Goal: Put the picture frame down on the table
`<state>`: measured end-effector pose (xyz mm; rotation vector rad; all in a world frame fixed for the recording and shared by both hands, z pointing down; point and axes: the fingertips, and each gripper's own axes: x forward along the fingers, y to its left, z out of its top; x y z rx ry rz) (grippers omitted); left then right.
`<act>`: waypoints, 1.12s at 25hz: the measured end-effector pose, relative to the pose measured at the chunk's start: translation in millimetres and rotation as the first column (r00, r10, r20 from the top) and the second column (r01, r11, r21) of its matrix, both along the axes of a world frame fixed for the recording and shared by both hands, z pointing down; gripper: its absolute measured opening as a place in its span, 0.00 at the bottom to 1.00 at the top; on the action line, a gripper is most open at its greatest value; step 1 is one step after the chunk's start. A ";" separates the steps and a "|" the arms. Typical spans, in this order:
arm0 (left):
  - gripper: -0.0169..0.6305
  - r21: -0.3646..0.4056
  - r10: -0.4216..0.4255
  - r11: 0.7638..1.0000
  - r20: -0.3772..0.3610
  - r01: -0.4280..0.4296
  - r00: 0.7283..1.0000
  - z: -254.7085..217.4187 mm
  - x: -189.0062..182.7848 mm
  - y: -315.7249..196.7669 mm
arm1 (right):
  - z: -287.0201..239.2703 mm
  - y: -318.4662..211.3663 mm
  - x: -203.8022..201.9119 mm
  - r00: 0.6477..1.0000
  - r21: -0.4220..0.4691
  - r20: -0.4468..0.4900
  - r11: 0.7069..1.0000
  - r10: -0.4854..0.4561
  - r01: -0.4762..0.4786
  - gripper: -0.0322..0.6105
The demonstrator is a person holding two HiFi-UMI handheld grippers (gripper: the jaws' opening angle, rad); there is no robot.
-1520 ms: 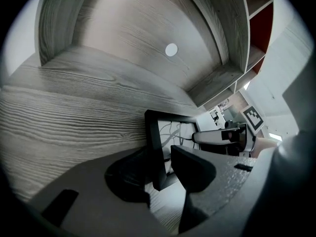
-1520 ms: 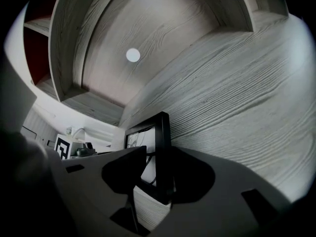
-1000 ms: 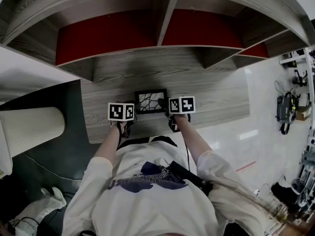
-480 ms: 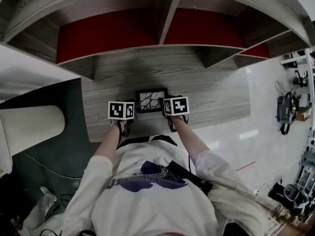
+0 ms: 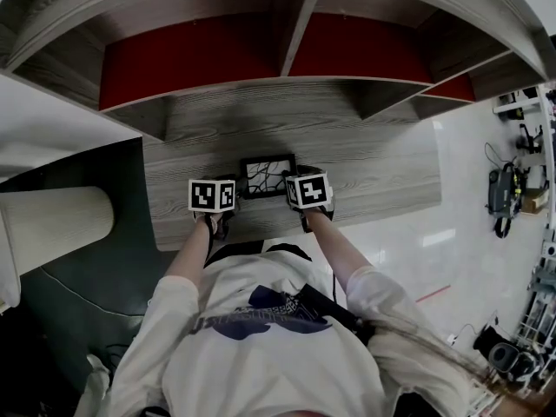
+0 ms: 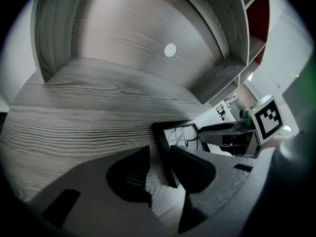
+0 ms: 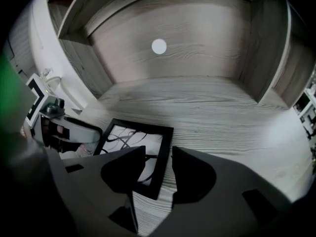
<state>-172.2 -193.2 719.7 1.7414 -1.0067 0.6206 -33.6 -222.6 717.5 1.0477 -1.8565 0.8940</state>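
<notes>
A small black picture frame (image 5: pixel 268 175) with a white branch print lies flat on the grey wood table (image 5: pixel 373 155). My left gripper (image 5: pixel 231 186) straddles its left bar (image 6: pixel 161 144). Wood shows between that bar and the left jaw, so this gripper (image 6: pixel 159 164) stands open. My right gripper (image 5: pixel 292 184) straddles the frame's right bar (image 7: pixel 165 149). Its jaws have just been closing, with the bar between them. A strip of table still shows beside the right jaw, so this gripper (image 7: pixel 158 168) is open. Each gripper view shows the other gripper across the frame.
A shelf unit with red back panels (image 5: pixel 191 59) rises behind the table, with upright dividers (image 5: pixel 295 33). The table's near edge is by the person's body. White floor (image 5: pixel 486 250) lies to the right. A pale cylinder (image 5: pixel 52 224) and dark floor are to the left.
The right gripper's marker cube has shifted a little left and rolled over the frame's right edge. The left gripper and the frame have stayed put.
</notes>
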 end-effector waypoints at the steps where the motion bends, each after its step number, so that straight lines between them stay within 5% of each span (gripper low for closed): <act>1: 0.24 0.015 -0.011 1.000 -0.006 0.011 1.000 -2.7 -1.2 -1.9 | -4.6 -1.8 1.4 0.999 0.013 0.028 1.000 0.016 -0.017 0.32; 6: 0.24 0.148 -0.059 0.987 -0.021 0.061 0.998 -40.7 -9.3 -14.7 | -50.6 -15.6 11.7 0.978 0.125 0.186 0.985 0.096 -0.120 0.34; 10: 0.24 0.309 -0.088 0.947 -0.026 0.092 0.996 -91.7 -11.2 -20.3 | -99.1 -19.6 24.0 0.964 0.257 0.247 0.953 0.095 -0.160 0.31; 18: 0.21 0.625 -0.118 0.778 0.052 0.059 0.992 -194.1 1.5 0.4 | -193.5 0.3 32.0 0.934 0.495 0.357 0.846 0.010 -0.198 0.20; 25: 0.09 0.718 -0.183 0.691 0.059 0.086 0.981 -231.1 9.4 33.9 | -248.1 35.1 33.7 0.954 0.699 0.278 0.704 -0.110 -0.123 0.15; 28: 0.05 0.766 -0.229 0.636 0.064 0.099 0.971 -243.6 8.9 49.4 | -264.0 51.1 36.9 0.963 0.768 0.236 0.632 -0.131 -0.102 0.09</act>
